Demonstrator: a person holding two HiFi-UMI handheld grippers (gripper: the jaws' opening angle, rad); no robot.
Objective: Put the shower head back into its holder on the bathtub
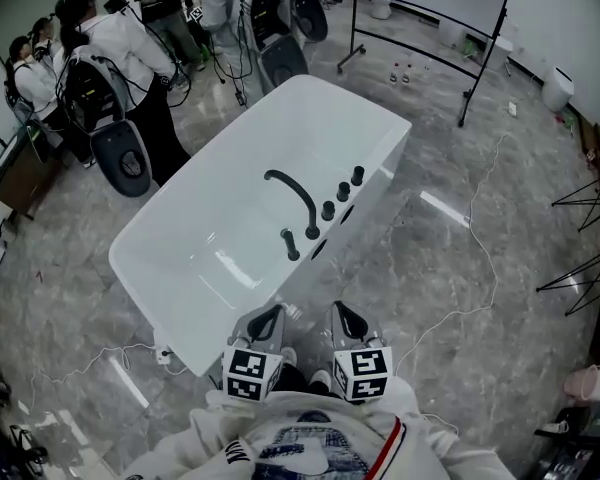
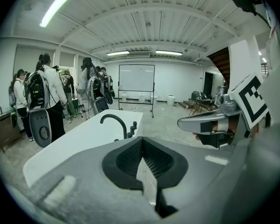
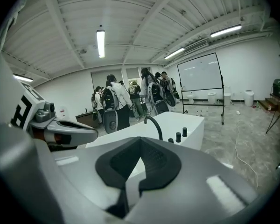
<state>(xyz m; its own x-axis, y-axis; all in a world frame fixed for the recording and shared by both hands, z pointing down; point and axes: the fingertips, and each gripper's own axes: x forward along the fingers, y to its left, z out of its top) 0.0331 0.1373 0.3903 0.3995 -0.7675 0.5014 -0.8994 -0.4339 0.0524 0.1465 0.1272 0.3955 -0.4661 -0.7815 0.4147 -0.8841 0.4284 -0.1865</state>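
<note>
The white bathtub (image 1: 220,218) stands on the grey floor straight ahead of me. On its right rim is a black arched spout (image 1: 292,193) with a row of black knobs (image 1: 342,191). At the near end of that row stands a short black stick-like fitting (image 1: 290,244); I cannot tell whether it is the shower head. My left gripper (image 1: 269,314) and right gripper (image 1: 346,311) are side by side close to my chest, short of the tub's near end. Both are shut with nothing in them. From the left gripper (image 2: 142,142) I see the spout (image 2: 115,121); from the right gripper (image 3: 140,144) the spout (image 3: 155,124) and knobs (image 3: 181,135).
Several people with backpacks (image 1: 110,63) stand beyond the tub's far left corner. A black whiteboard stand (image 1: 430,28) is at the back. A white cable (image 1: 480,258) trails over the floor at the right, near black tripod legs (image 1: 580,268).
</note>
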